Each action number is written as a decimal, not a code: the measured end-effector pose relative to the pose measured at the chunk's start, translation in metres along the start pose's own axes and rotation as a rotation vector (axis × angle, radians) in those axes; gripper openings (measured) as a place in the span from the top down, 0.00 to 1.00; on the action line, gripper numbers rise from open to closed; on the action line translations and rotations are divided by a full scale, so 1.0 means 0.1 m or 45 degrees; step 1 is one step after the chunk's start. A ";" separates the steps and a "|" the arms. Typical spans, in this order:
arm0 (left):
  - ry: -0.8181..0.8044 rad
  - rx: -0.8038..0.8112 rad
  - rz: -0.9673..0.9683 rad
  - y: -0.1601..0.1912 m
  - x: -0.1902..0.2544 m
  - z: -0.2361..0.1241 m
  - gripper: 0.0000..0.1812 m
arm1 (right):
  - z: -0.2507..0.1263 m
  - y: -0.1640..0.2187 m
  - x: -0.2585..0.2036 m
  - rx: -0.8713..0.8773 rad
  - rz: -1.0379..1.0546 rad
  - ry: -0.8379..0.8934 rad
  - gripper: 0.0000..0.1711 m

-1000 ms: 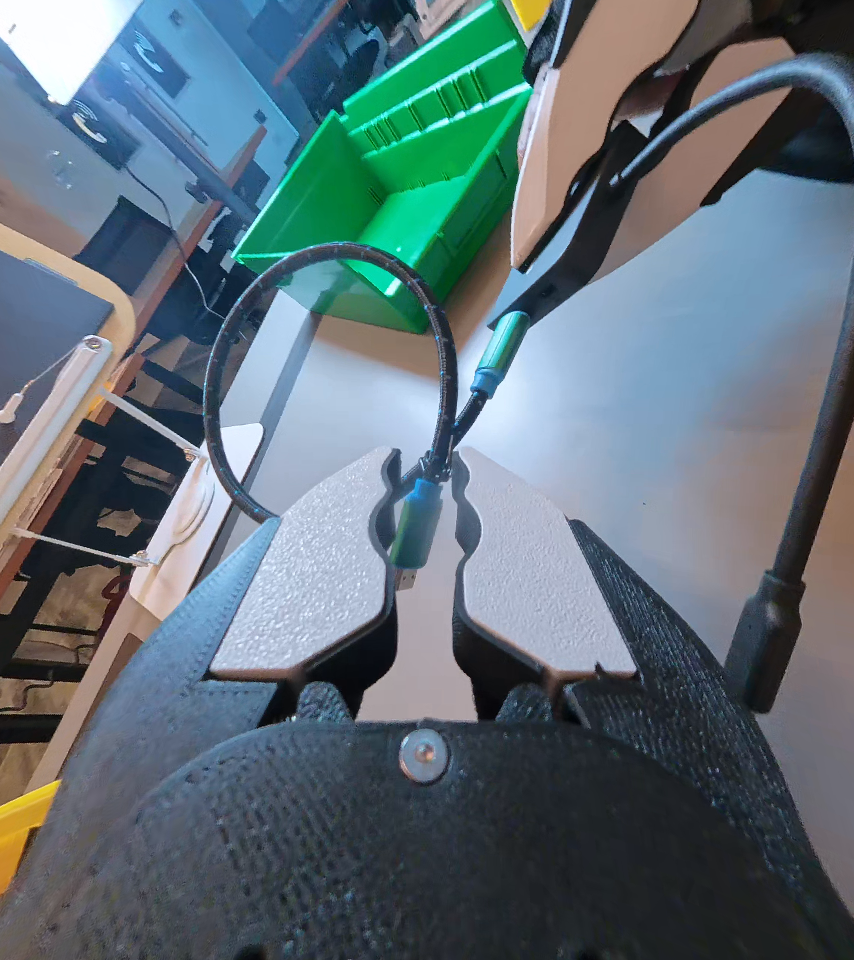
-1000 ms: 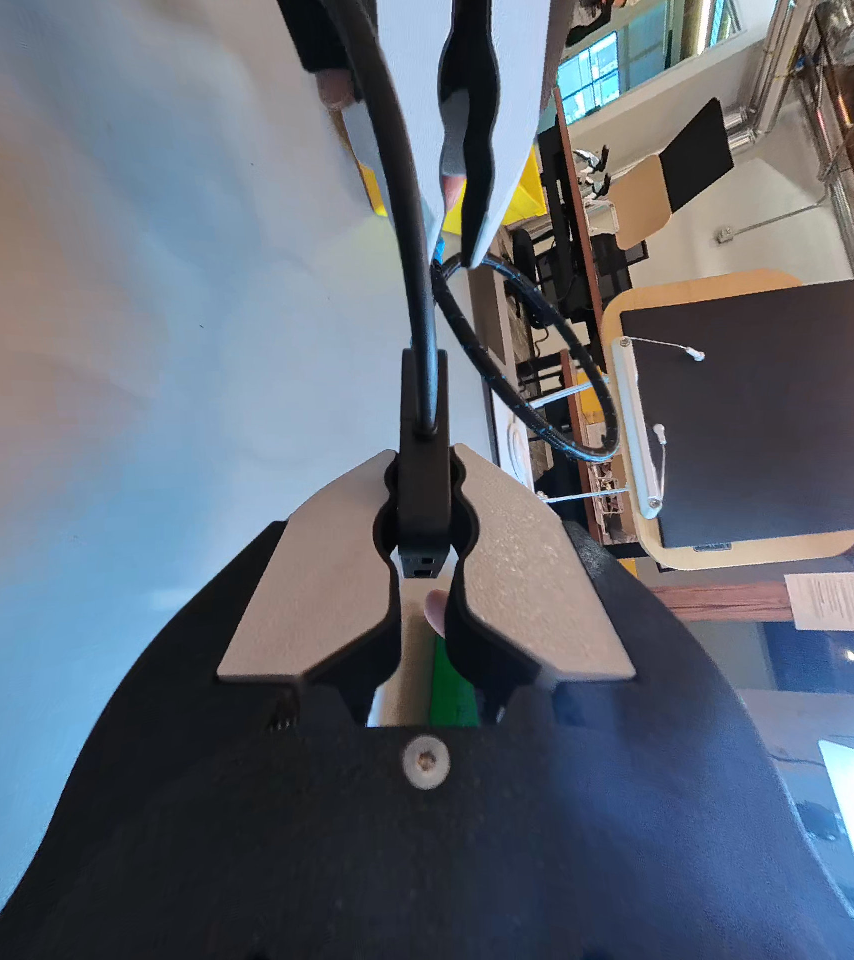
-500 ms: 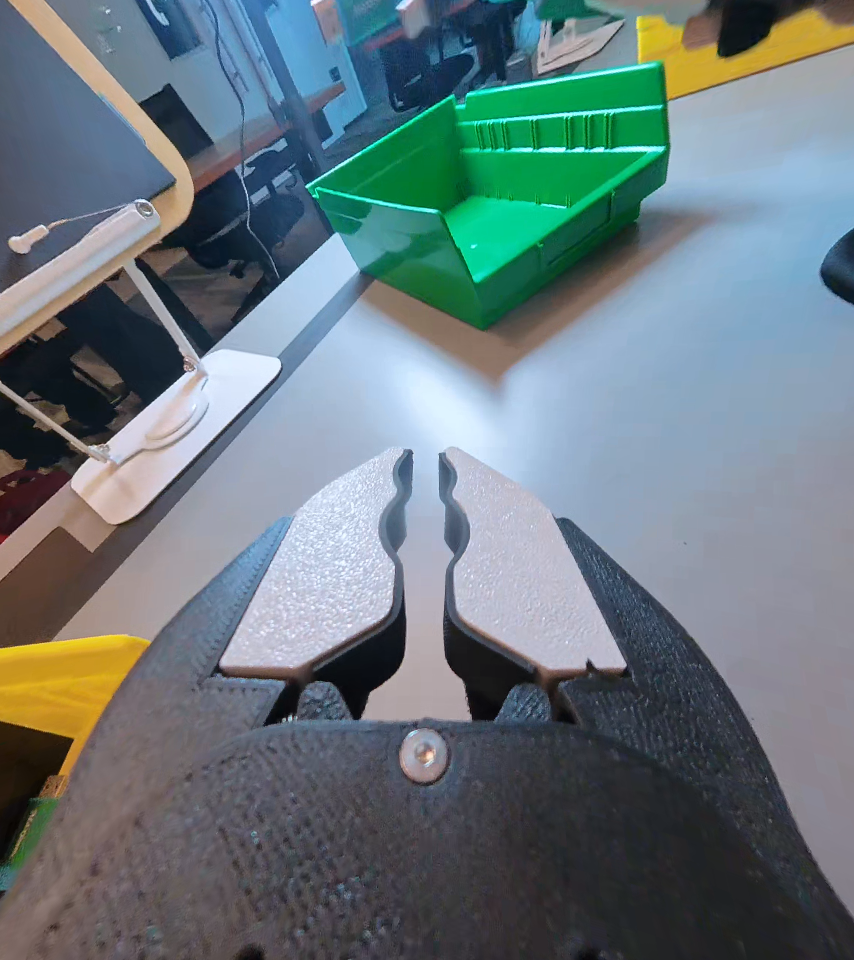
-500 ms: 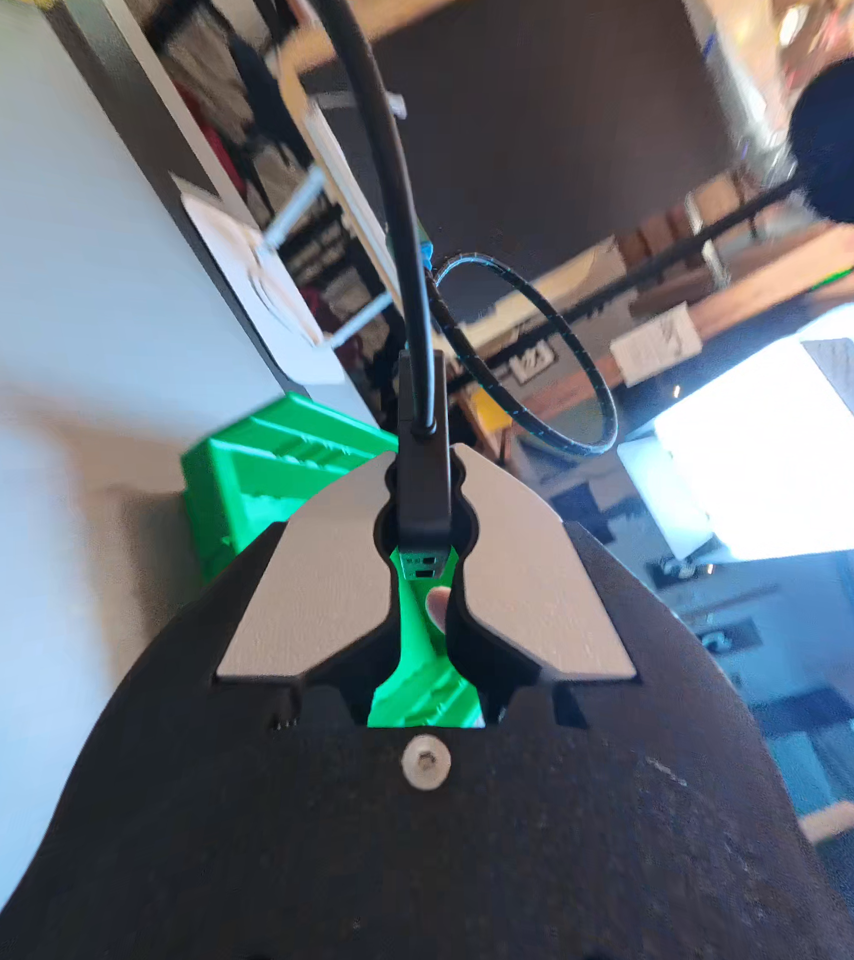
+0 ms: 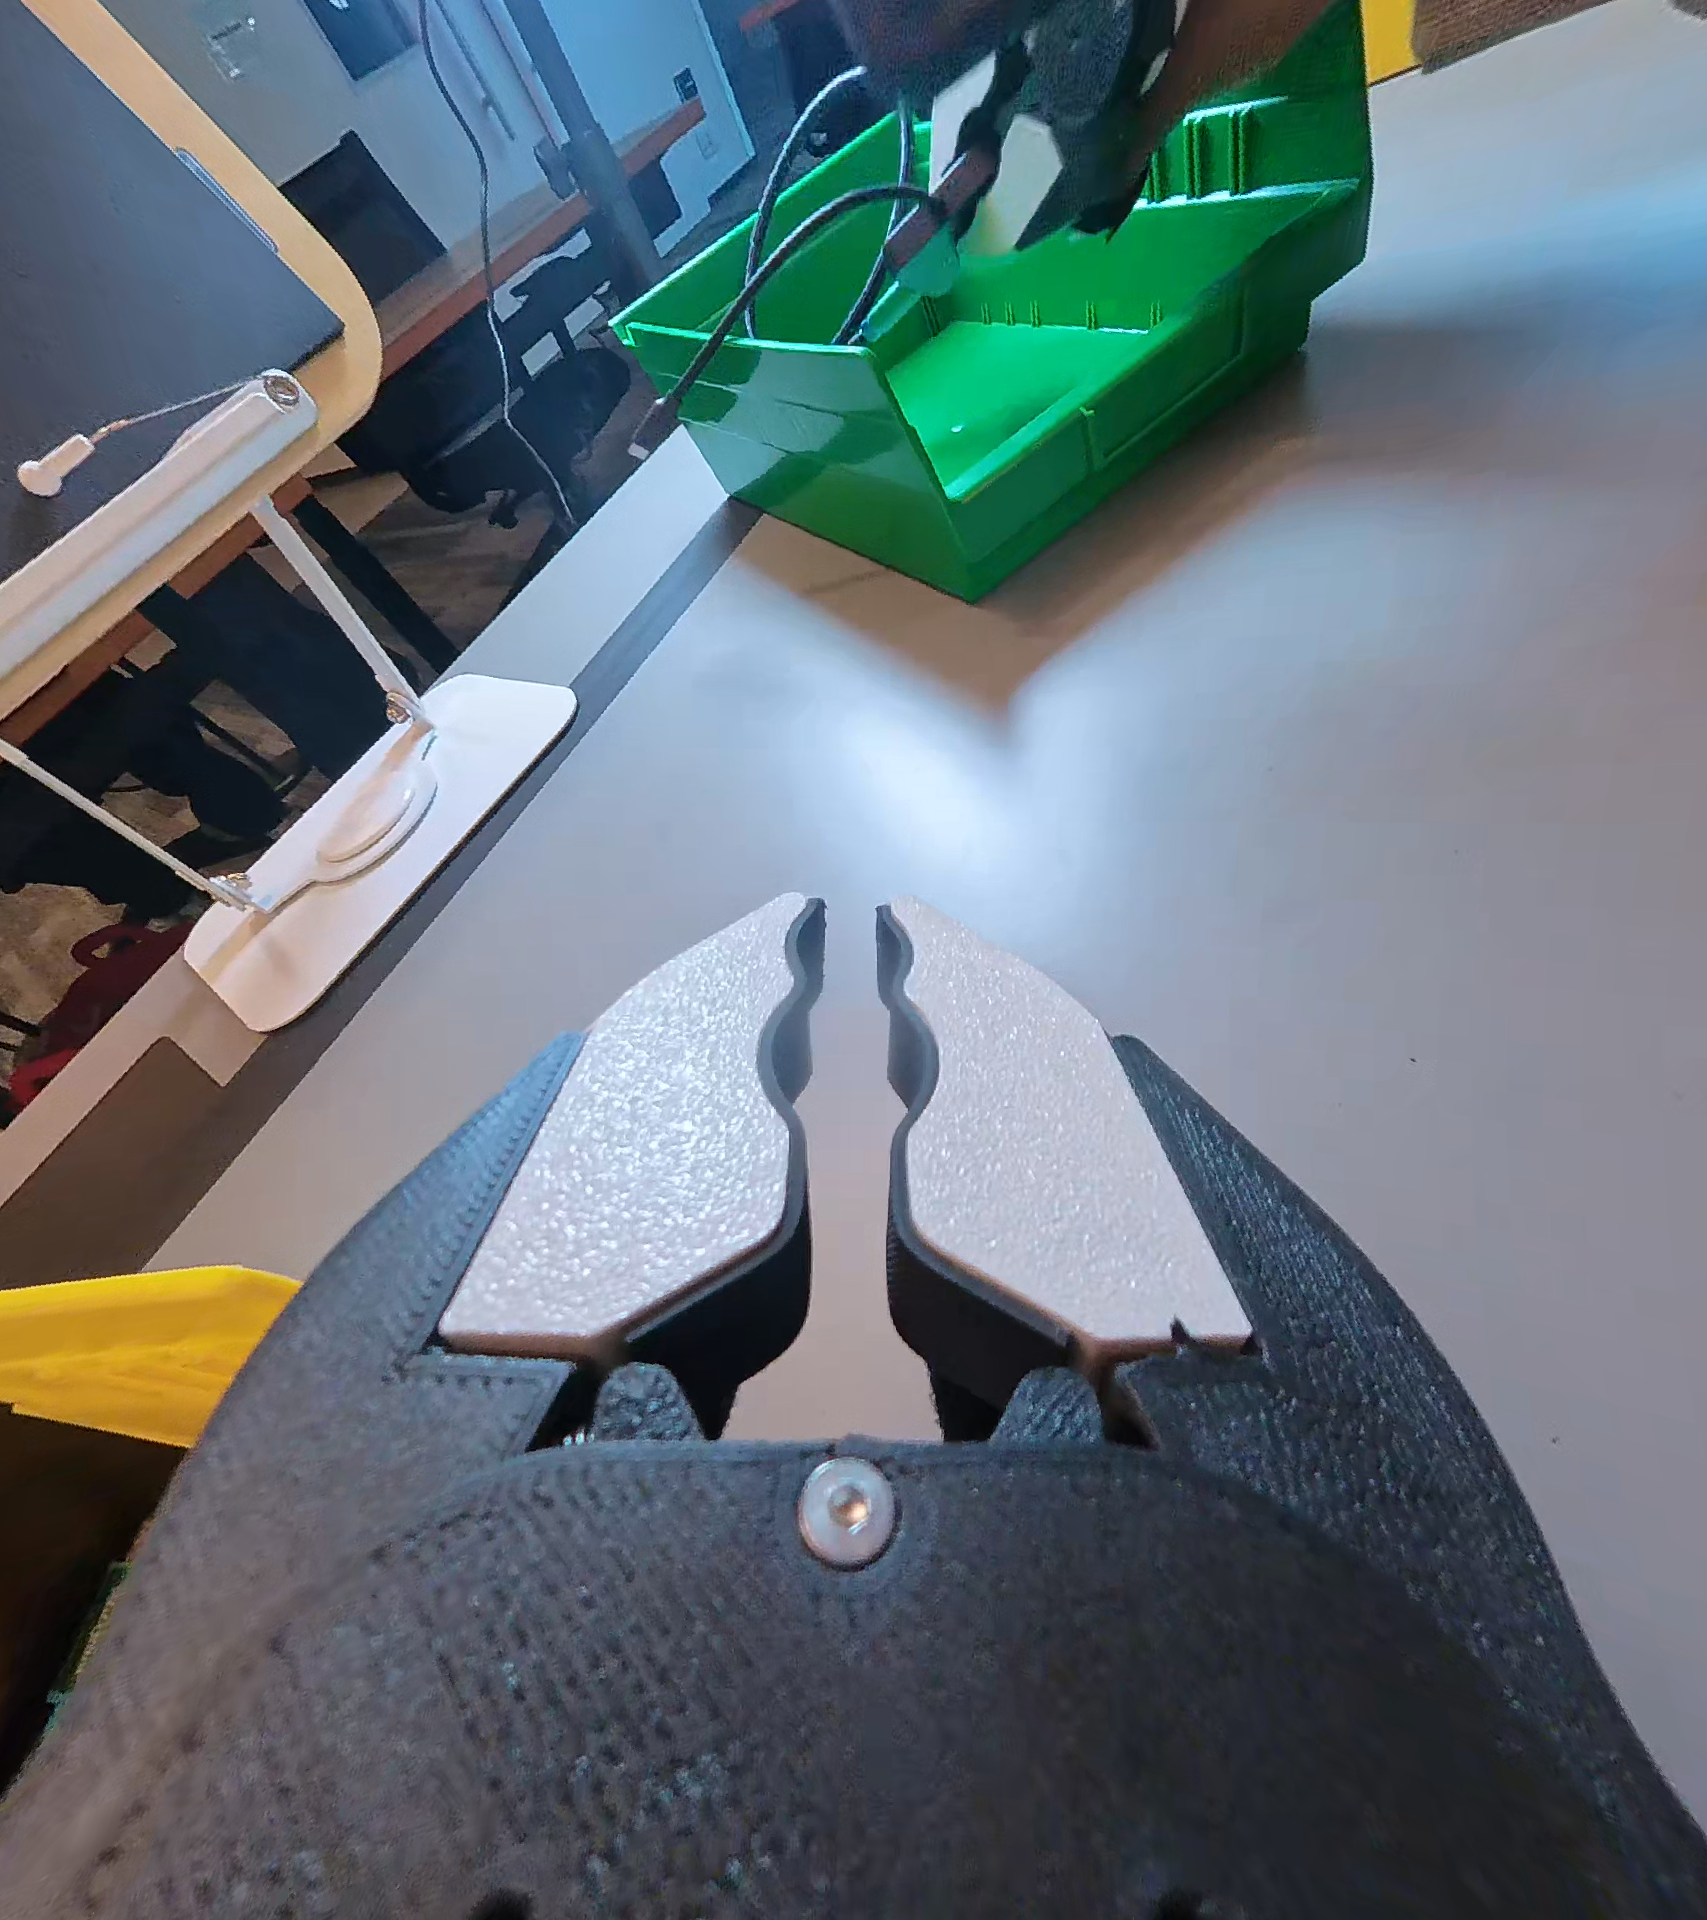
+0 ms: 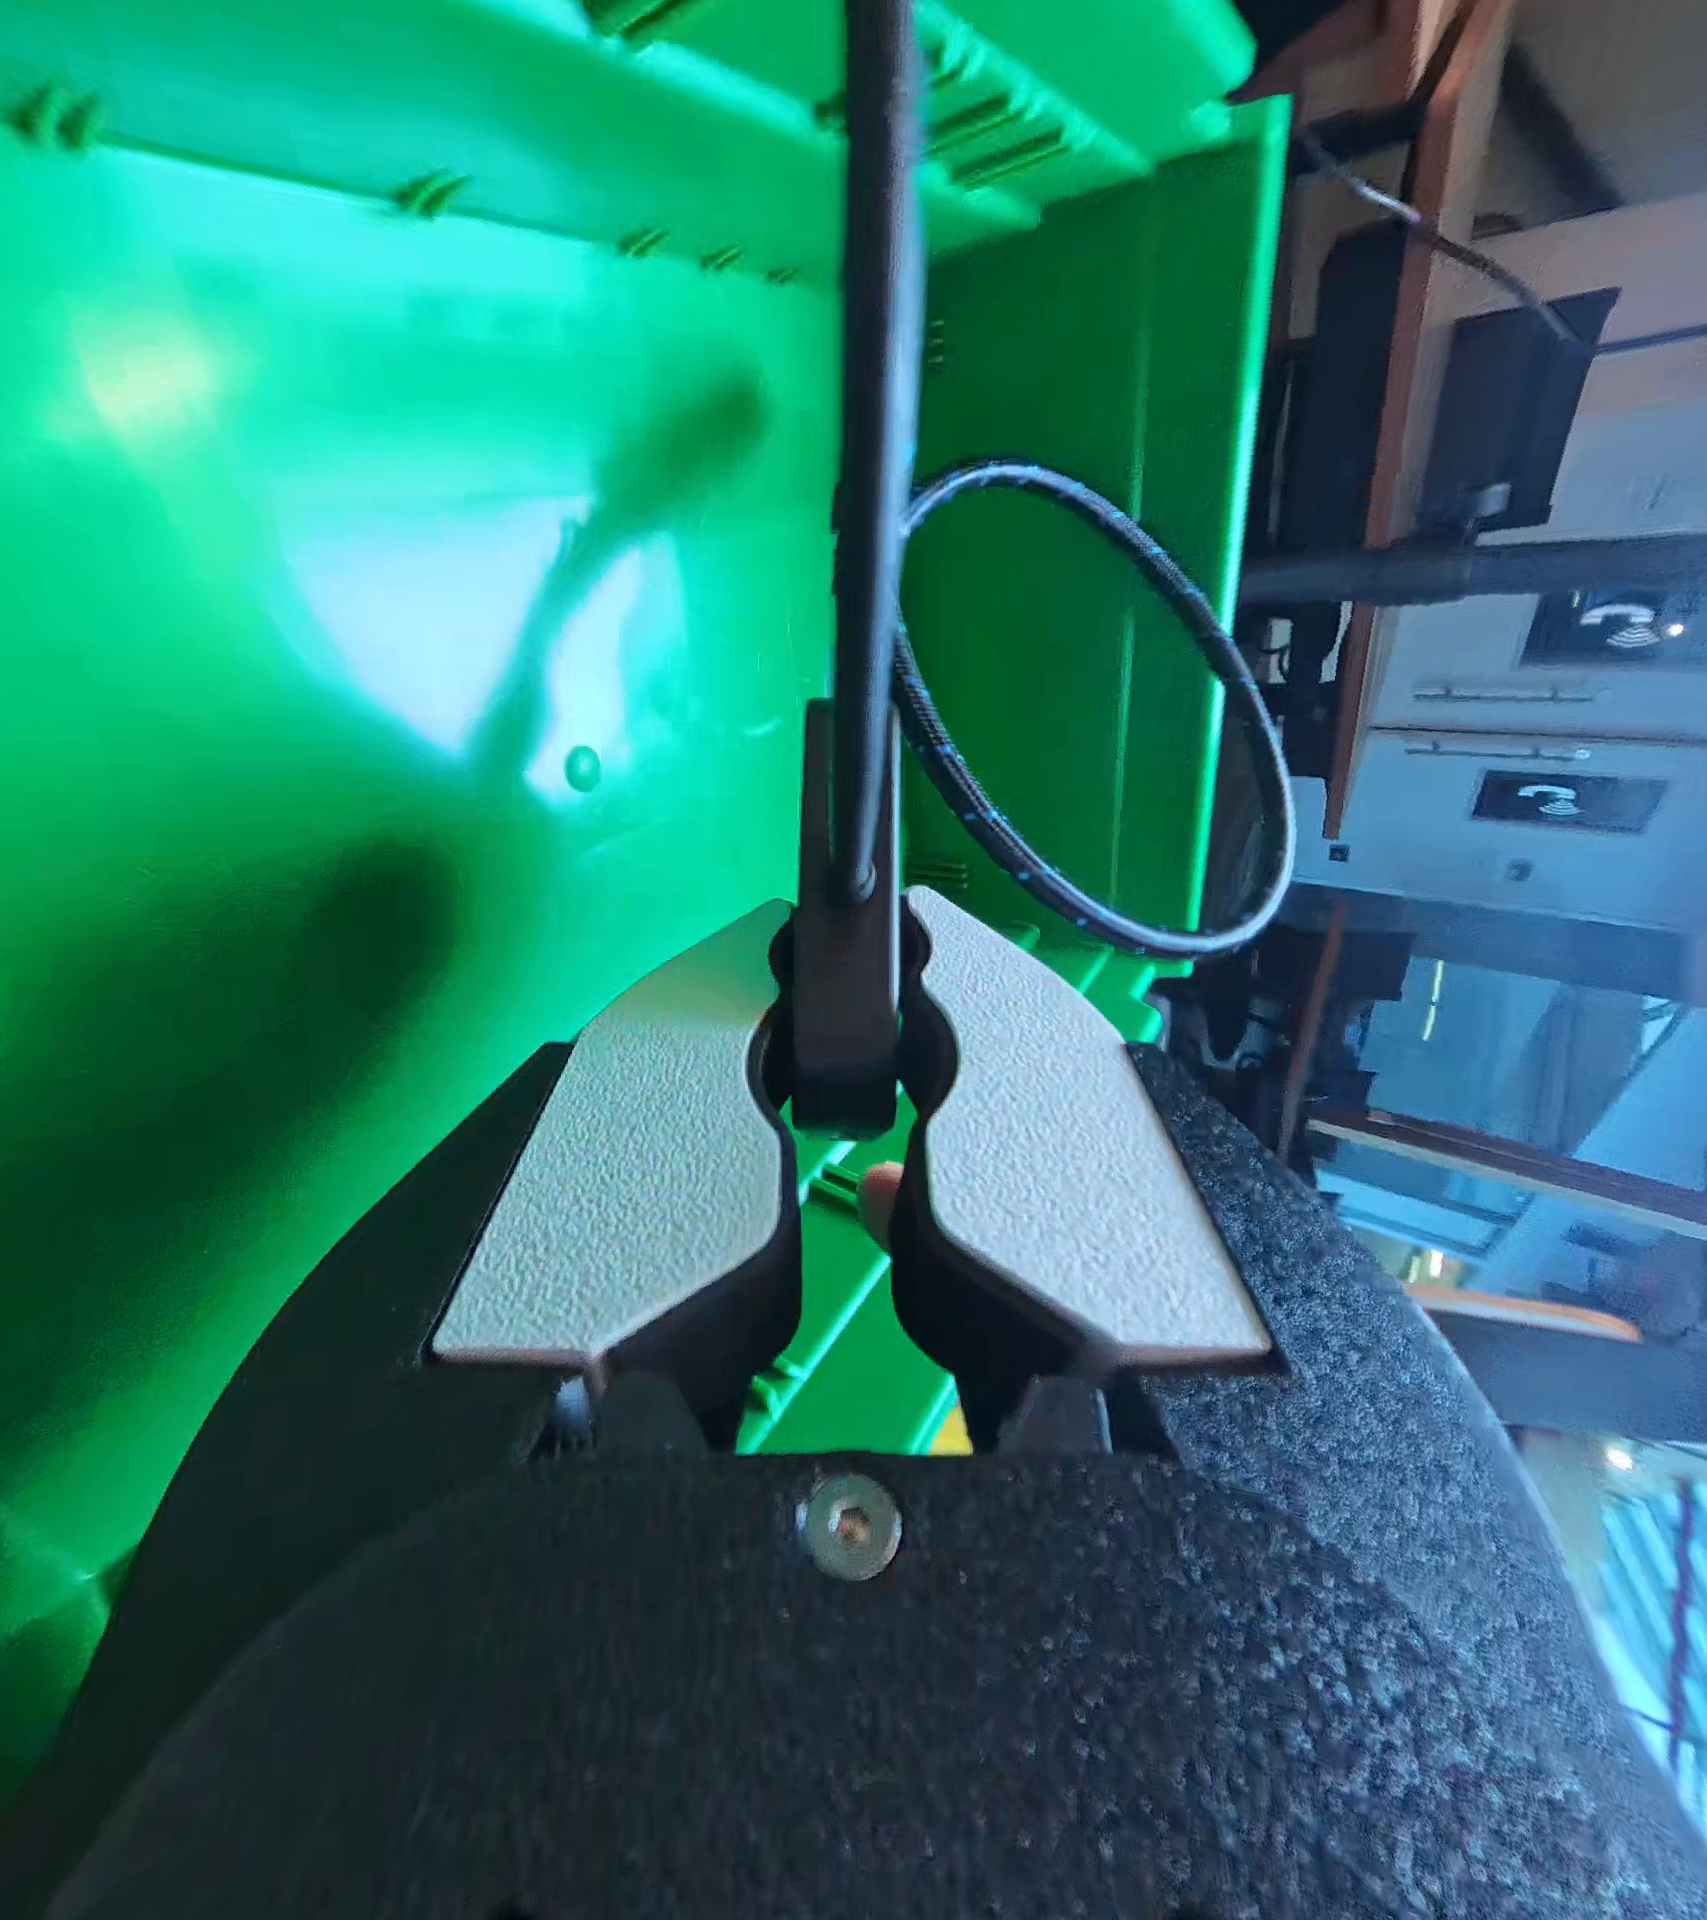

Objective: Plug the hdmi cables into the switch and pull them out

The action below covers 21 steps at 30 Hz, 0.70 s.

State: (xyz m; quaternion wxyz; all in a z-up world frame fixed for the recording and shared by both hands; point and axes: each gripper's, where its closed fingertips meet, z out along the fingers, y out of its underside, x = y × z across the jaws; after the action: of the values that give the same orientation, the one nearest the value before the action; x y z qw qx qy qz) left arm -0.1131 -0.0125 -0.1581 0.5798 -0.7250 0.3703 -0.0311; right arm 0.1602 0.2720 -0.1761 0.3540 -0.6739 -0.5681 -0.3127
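two cables [image 6: 875, 436] hang from right gripper [image 6: 847, 914] over one green bin [image 5: 1025, 416].

Black textured tool [image 5: 849, 914], grey pads [image 5: 657, 1132]

Glossy plastic bin [image 5: 1025, 436] at one o'clock; matt smooth table [image 5: 1348, 790]; braided cloth cable [image 6: 1181, 644]; pebbled grey fingers [image 5: 1036, 1132].

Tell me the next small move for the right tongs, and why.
Probably lower a little and open. The right tongs are shut on a black connector above the green bin, its black cable and a braided cable hanging along. The left tongs are empty.
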 end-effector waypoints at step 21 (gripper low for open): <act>0.021 -0.027 0.007 0.07 0.06 0.04 0.94 | -1.79 -0.96 0.01 1.031 0.810 -0.403 0.68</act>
State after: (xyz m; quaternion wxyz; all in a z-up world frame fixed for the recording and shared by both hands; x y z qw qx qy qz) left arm -0.1101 -0.0128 -0.1679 0.5692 -0.7298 0.3774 -0.0314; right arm 0.0621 0.1331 -0.0646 0.5729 -0.6610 -0.4576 0.1593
